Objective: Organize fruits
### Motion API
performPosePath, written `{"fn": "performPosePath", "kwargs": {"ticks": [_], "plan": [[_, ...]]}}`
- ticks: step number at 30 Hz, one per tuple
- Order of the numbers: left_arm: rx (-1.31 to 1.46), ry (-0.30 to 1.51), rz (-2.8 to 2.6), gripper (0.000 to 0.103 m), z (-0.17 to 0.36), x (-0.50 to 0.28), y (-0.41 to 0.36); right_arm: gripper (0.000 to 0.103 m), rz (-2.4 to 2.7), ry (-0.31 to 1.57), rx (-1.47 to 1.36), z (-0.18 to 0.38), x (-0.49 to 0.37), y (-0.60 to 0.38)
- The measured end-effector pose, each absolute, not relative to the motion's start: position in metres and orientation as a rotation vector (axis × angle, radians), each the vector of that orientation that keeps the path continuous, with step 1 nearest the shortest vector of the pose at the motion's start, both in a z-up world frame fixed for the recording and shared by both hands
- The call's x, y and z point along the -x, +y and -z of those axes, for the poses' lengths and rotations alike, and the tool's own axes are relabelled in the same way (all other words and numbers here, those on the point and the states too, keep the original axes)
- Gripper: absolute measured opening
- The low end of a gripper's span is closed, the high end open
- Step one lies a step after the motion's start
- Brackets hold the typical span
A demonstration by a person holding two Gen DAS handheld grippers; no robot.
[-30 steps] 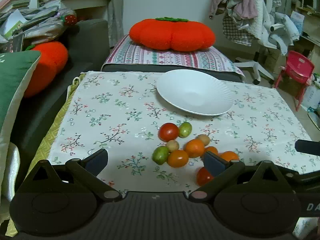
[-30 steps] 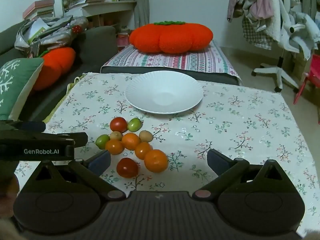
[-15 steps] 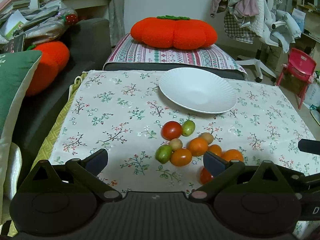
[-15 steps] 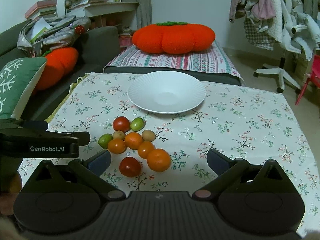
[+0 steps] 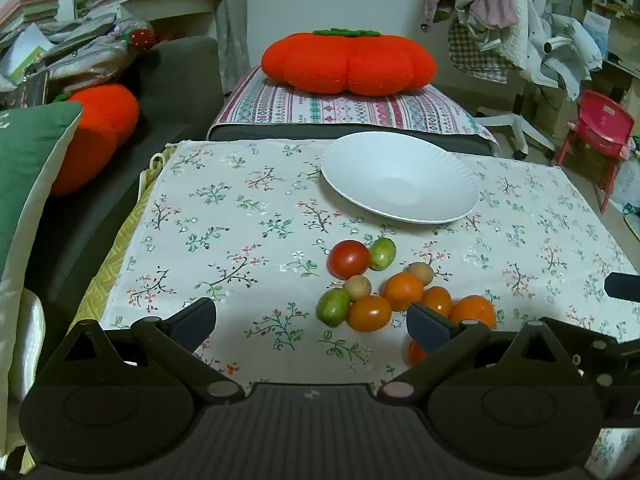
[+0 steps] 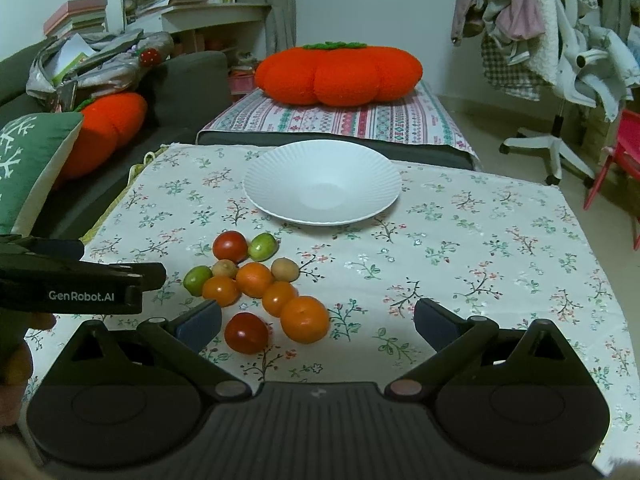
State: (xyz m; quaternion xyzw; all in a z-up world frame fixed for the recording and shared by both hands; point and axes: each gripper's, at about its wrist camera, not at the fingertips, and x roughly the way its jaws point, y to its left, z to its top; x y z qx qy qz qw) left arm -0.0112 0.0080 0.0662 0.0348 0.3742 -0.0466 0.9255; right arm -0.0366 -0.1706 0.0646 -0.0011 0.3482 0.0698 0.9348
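Observation:
A cluster of small fruits lies on the floral tablecloth (image 5: 240,240): a red tomato (image 5: 348,259), green fruits (image 5: 383,253), an orange (image 5: 403,291) and several more. An empty white plate (image 5: 400,182) sits behind them. My left gripper (image 5: 312,322) is open just left of the cluster, its right finger hiding part of a red tomato (image 5: 414,354). In the right wrist view my right gripper (image 6: 318,320) is open, with a red tomato (image 6: 245,332) and a large orange (image 6: 304,319) between its fingers, untouched. The plate (image 6: 322,182) stands beyond. The left gripper's body (image 6: 80,286) shows at left.
A big orange pumpkin cushion (image 5: 348,63) lies on a striped seat behind the table. A sofa with a green pillow (image 5: 28,184) and an orange cushion (image 5: 96,132) runs along the left. A red child's chair (image 5: 600,136) and a white chair with clothes stand at right.
Both cameras have crept forward and slightly left, so fruits and plate sit a little further right and nearer in view. Both grippers stay open; no fruit has moved.

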Motion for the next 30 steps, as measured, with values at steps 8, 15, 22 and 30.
{"fn": "performPosePath", "kwargs": {"ticks": [8,15,22,30], "plan": [[-0.071,0.769,0.107,0.087,-0.066,0.01,0.01,0.103,-0.148,0.722,-0.009,-0.065,0.036,-0.175],[-0.037,0.767,0.122,0.087,-0.069,0.005,0.027,0.103,-0.151,0.736,0.014,-0.062,0.036,-0.176],[-0.03,0.763,0.117,0.087,-0.068,-0.002,0.042,0.103,-0.167,0.757,0.019,-0.056,0.032,-0.181],[-0.056,0.806,0.134,0.086,-0.05,-0.011,0.047,0.101,-0.142,0.812,-0.067,-0.044,0.017,-0.196]]}}
